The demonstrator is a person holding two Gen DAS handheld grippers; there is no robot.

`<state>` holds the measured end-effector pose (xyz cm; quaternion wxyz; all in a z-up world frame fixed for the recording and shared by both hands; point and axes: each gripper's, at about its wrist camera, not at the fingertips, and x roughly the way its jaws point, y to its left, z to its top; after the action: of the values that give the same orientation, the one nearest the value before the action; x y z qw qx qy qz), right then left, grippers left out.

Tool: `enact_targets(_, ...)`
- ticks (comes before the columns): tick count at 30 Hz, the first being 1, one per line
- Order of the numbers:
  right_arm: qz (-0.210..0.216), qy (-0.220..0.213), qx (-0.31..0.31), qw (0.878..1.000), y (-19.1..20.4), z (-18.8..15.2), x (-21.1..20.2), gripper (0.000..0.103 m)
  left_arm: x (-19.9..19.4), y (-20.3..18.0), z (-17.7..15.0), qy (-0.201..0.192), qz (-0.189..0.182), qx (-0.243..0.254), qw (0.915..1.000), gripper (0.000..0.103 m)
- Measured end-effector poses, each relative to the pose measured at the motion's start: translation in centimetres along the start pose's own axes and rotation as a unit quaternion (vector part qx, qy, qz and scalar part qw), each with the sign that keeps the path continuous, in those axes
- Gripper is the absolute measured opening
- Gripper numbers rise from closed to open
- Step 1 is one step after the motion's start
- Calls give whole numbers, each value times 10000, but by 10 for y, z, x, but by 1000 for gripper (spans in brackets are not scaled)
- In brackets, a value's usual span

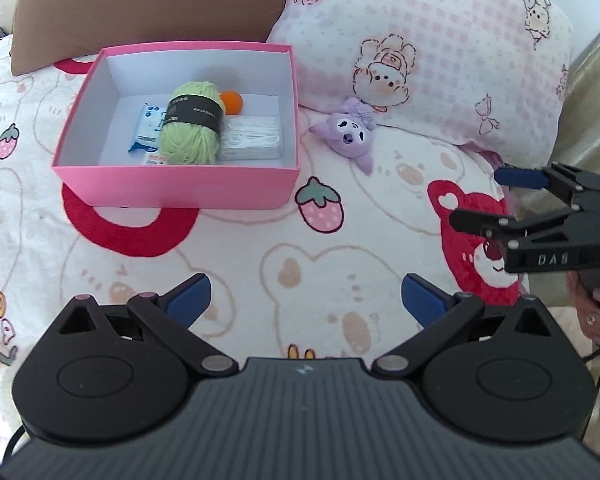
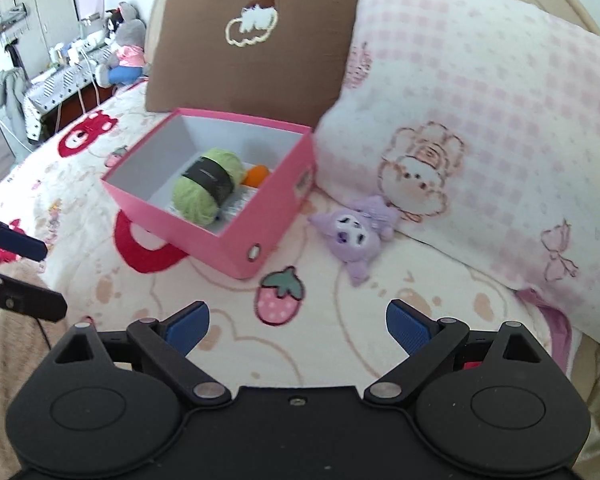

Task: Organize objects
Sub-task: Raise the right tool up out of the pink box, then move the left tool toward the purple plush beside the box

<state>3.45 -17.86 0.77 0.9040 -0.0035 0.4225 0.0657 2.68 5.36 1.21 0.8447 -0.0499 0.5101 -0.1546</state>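
A bed (image 1: 260, 264) covered by a fleecy blanket printed with bears and strawberries fills both views. At centre left of the left wrist view stands an open pink box (image 1: 180, 188), rigid card with white inner walls. It holds a green yarn skein (image 1: 190, 124) with a dark paper band, an orange ball (image 1: 233, 101), a blue-and-white packet (image 1: 148, 128) and a clear flat case (image 1: 254, 138). A small purple plush toy (image 1: 350, 136) lies on the blanket just right of the box, touching a pink checked pillow (image 1: 440, 52). A brown cushion (image 1: 148, 4) leans behind the box.

The left gripper (image 1: 304, 300) hangs low in the frame, its blue ribbed fingers (image 1: 190, 298) wide apart and empty. The right gripper (image 2: 298, 324) is likewise spread, holding nothing.

Only the right wrist view shows the room: at upper left, a side desk (image 2: 56, 84) with a striped cover, a grey stuffed animal (image 2: 126, 48) and cabinets. Only the left wrist view shows the packet and a hand (image 1: 598, 312) at right.
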Motion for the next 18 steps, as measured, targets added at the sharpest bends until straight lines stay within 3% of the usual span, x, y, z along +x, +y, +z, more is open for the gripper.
enact_targets(4,-323,138,-82,9993,-9,-9,12,97,18,-8,1,-57,-27,-22,10000,103)
enact_targets(7,-267,111,75,9996,-20,-15,18,97,27,-17,-1,-401,88,-153,9990,103)
enact_targets(12,-483,48,14,9988,-23,-18,34,95,49,-39,6,-366,-251,-114,9989,103)
enact_targets(18,-214,-281,98,9993,-29,-16,39,92,65,-58,17,-420,-170,-103,9989,103)
